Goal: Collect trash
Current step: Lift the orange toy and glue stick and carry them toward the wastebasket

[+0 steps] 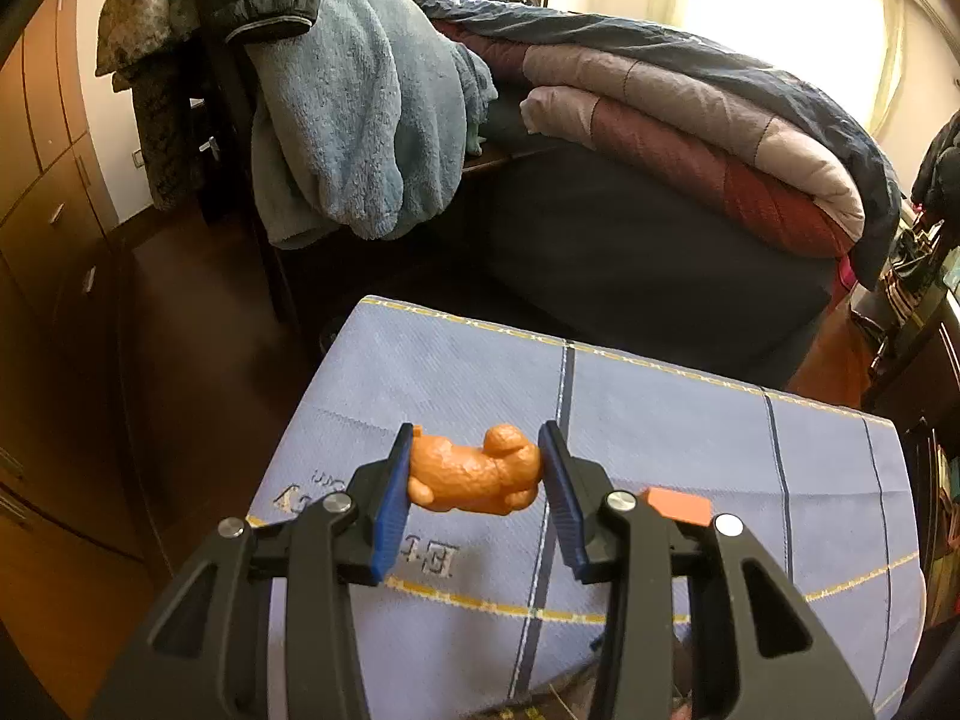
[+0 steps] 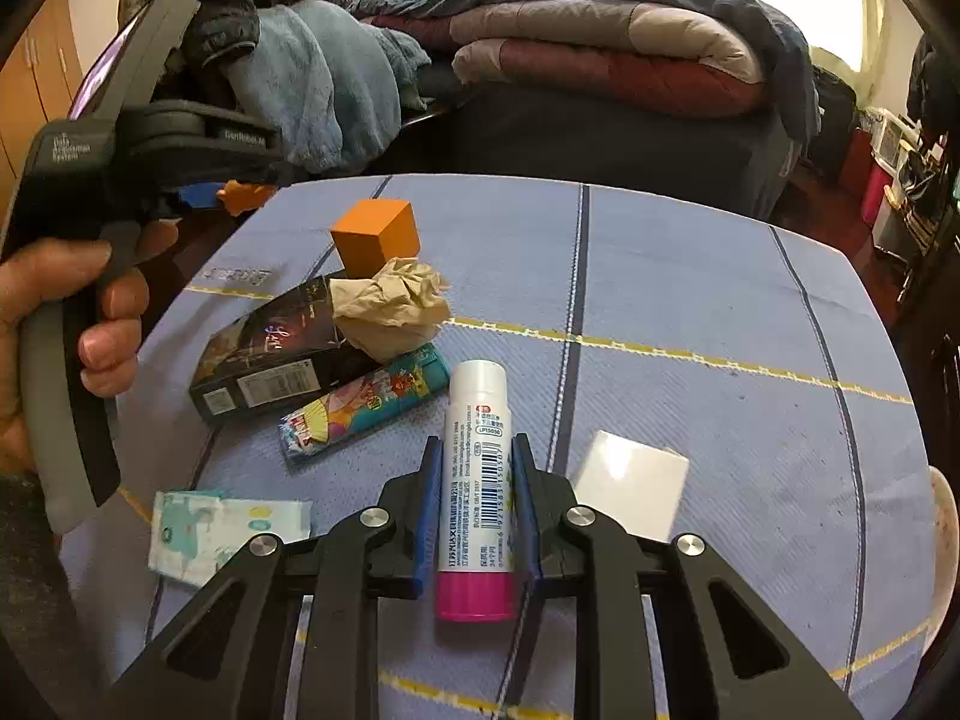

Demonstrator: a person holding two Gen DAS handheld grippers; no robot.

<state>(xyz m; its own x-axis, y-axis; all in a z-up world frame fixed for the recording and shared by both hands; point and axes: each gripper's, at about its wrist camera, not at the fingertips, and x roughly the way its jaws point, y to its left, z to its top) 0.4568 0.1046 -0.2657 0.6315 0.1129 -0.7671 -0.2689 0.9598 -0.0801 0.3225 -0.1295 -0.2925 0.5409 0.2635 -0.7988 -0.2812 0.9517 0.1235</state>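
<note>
Orange toy dog [image 1: 474, 471] is pinched by the left claw [image 1: 477, 483] above the tabletop [image 2: 690, 276]; a glue stick [image 2: 477, 498] is pinched by the right claw [image 2: 474, 480].

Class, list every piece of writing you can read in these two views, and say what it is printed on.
"GenRobot.AI": left hand-held gripper body.
"LP15050": glue stick label; the rest of its print is too small.
Black box: script and barcode unreadable.
Tablecloth embroidery: upside down, unclear.
</note>
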